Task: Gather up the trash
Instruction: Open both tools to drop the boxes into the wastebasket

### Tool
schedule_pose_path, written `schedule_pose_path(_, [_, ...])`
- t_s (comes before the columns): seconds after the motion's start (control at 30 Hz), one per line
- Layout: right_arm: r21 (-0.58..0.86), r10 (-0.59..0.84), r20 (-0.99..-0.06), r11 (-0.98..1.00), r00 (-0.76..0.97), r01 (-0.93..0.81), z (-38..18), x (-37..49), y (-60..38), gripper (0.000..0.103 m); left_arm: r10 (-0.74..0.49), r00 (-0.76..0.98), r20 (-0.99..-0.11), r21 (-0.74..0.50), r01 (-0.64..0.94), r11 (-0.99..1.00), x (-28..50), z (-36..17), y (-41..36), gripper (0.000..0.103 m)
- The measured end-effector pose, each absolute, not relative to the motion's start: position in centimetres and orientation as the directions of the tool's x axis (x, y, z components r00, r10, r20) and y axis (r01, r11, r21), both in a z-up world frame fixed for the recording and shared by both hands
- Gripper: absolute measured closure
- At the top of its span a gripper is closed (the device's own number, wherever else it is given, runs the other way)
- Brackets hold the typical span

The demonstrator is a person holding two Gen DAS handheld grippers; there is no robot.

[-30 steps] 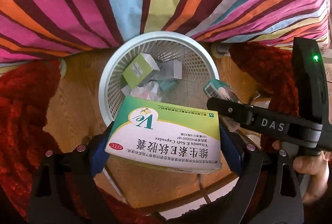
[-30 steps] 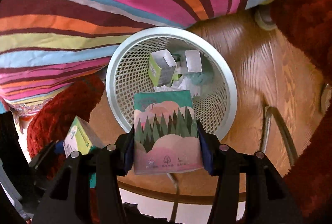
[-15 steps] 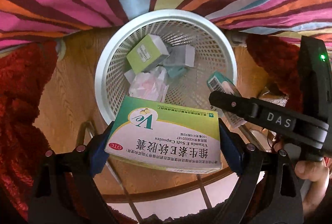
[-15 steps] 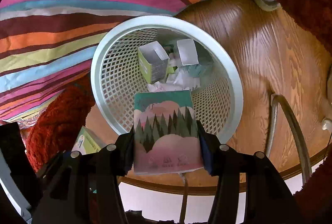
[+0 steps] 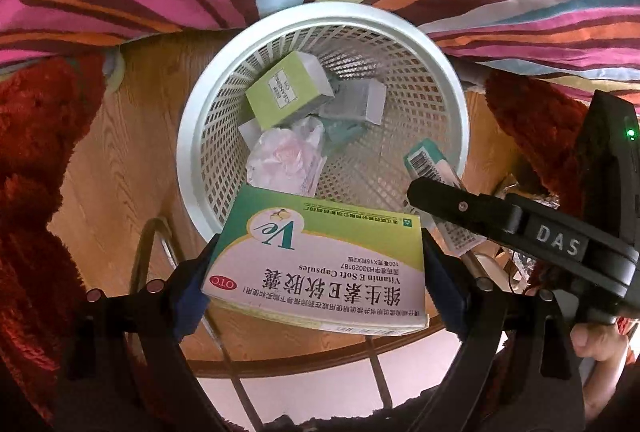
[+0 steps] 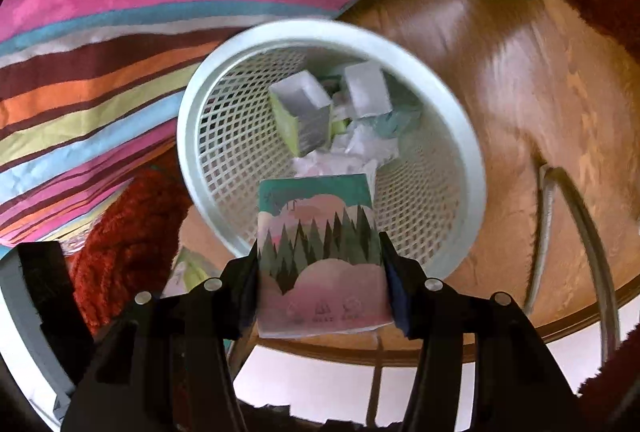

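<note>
Two grippers hover over a white mesh wastebasket (image 5: 448, 79) on the wooden surface (image 6: 520, 79). The left gripper (image 5: 316, 272) clamps a Vitamin E capsule box (image 5: 320, 264). The right gripper (image 6: 320, 272), fingers just easing apart, grips a forest-print tissue pack (image 6: 320, 252) above the near rim.

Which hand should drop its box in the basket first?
Probably the right gripper: its forest-print box already juts over the white basket rim. The left gripper's vitamin E box sits mostly short of it.

Bright, warm daylight; strong fisheye bending at edges; motion blur in right-wrist view.
</note>
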State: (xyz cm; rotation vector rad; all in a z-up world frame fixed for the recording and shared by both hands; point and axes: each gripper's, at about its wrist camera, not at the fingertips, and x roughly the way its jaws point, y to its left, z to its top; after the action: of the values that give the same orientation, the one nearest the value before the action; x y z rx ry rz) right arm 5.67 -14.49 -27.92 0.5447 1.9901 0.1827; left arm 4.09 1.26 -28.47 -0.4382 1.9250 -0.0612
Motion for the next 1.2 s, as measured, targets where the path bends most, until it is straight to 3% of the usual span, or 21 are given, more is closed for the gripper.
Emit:
schedule_pose_path(0.03, [0.356,0.454,-0.803,0.885,-0.386,0.301,-28.2,5.6,-14.4,0.040,-0.326,-0.334,-0.884,-0.240,-0.274,0.931,4.1,-28.6,1.2,0.013])
schedule_pose_path(0.07, [0.356,0.456,-0.800,0.884,-0.391,0.304,-28.4,5.5,-14.3,0.018,-0.325,-0.341,-0.882,-0.236,-0.278,0.931,4.0,-28.8,1.1,0.012])
schedule_pose_path(0.1, [0.357,0.460,-0.797,0.882,-0.392,0.309,-28.5,5.5,-14.3,0.010,-0.327,-0.345,-0.880,-0.234,-0.284,0.930,4.0,-28.9,1.2,0.011])
schedule_pose_path(0.13, [0.356,0.460,-0.799,0.881,-0.388,0.311,-28.6,5.5,-14.3,0.008,-0.330,-0.348,-0.878,-0.232,-0.293,0.927,3.9,-29.1,1.2,0.011])
schedule_pose_path(0.33, [0.345,0.458,-0.808,0.877,-0.369,0.334,-28.7,5.6,-14.8,0.008,-0.348,-0.330,-0.878,-0.227,-0.353,0.908,3.7,-29.2,2.2,0.009])
schedule_pose_path(0.7, [0.335,0.444,-0.818,0.885,-0.365,0.324,-28.1,5.6,-15.2,0.008,-0.327,-0.281,-0.902,-0.233,-0.322,0.918,4.0,-27.8,2.0,0.009])
schedule_pose_path(0.97, [0.344,0.403,-0.864,0.910,-0.301,0.231,-25.2,5.9,-14.7,0.008,-0.278,-0.141,-0.950,-0.233,-0.273,0.933,4.4,-24.1,1.9,0.009])
schedule_pose_path(1.2, [0.336,0.350,-0.928,0.934,-0.127,0.120,-20.5,6.5,-14.8,0.008,-0.190,0.031,-0.981,-0.192,-0.208,0.959,4.6,-19.7,1.8,0.009])
